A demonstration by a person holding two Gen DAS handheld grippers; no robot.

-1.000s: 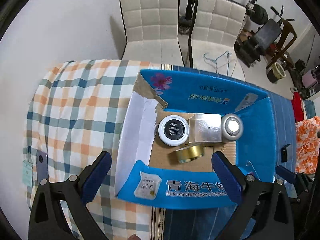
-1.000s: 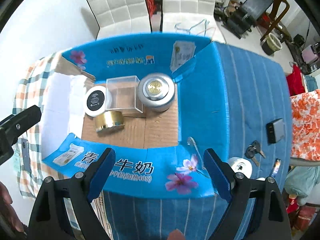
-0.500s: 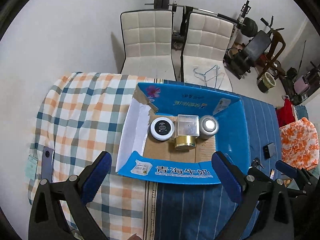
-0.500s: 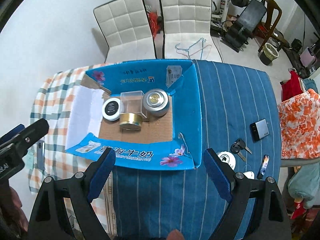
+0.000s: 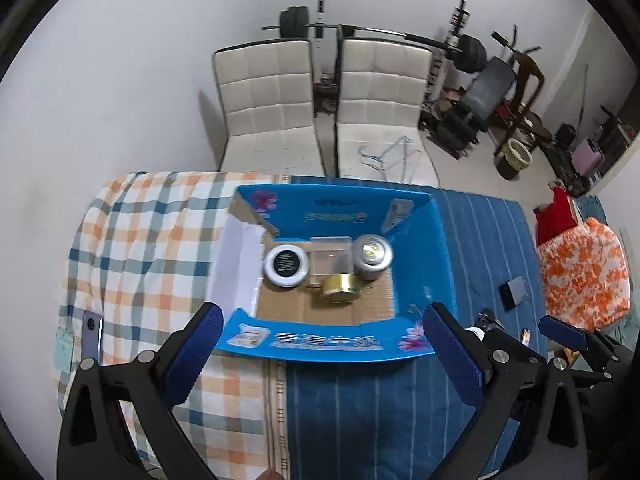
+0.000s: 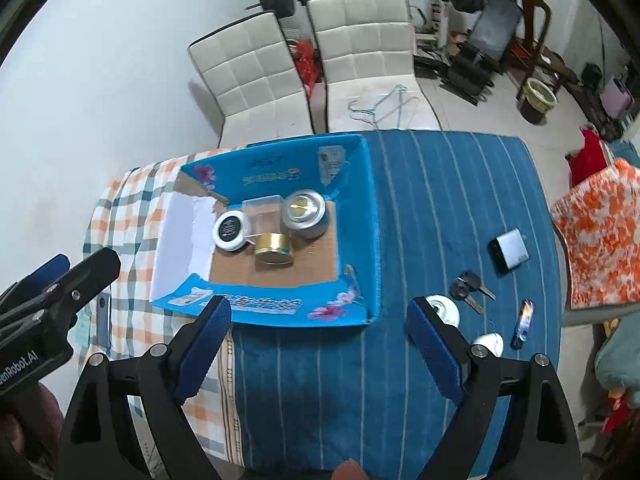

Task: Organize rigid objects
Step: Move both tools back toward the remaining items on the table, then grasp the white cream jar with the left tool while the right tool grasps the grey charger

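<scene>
While both tools hang above the tabletop (image 6: 320,400), the left tool (image 5: 320,344) and right tool (image 6: 320,328) stand wide apart, holding nothing. Beyond them, at 12 o'clock, the blue carton (image 6: 360,216) holds a gold tin (image 6: 273,245) nearest, then a black-lidded jar (image 6: 229,229), clear box (image 6: 265,213) and silver tin (image 6: 304,210) in a row. Keys (image 6: 470,286) lie at 2 o'clock of the right tool.

Tins (image 5: 286,266) and clear case (image 5: 331,254) in box (image 5: 424,256), keys (image 6: 469,286) right of it
</scene>
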